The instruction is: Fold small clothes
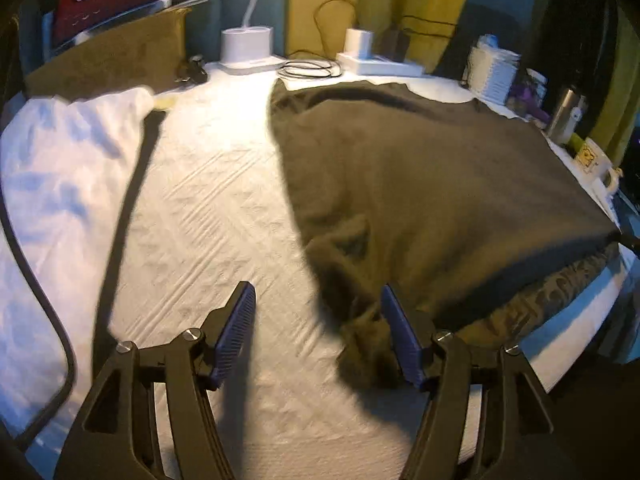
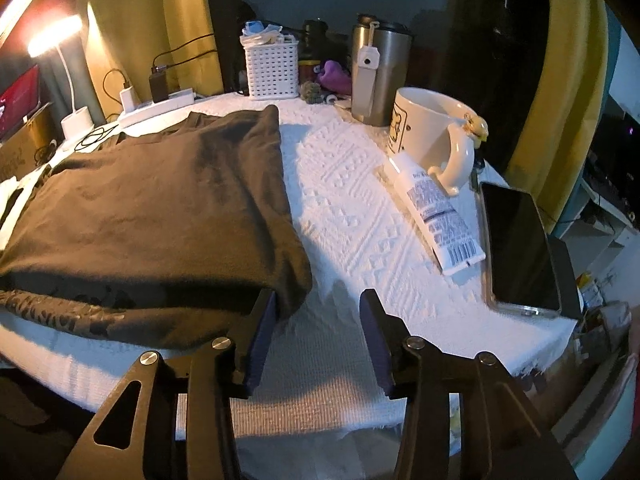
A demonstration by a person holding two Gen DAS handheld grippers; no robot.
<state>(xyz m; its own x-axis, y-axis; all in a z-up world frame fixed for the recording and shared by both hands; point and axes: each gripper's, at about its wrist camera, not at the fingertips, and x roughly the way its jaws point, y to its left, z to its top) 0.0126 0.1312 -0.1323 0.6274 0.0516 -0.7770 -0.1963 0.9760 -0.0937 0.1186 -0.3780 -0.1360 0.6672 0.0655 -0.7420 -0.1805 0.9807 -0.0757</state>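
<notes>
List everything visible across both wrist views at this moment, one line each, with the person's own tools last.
dark shirt: one, dark grey-brown, folded flat on the white cover
white cover: one, textured, over the table
white garment: one, crumpled, far left
desk lamp: one, white, lit, at the back
power strip: one, white, chargers plugged in
basket: one, white, at the back
tumbler: one, steel, beside the basket
mug: one, cream, in front of the tumbler
tube: one, white, lying by the mug
phone: one, black, right edge
left tool: open, at the shirt's near corner
right tool: open, beside the shirt's near corner
</notes>
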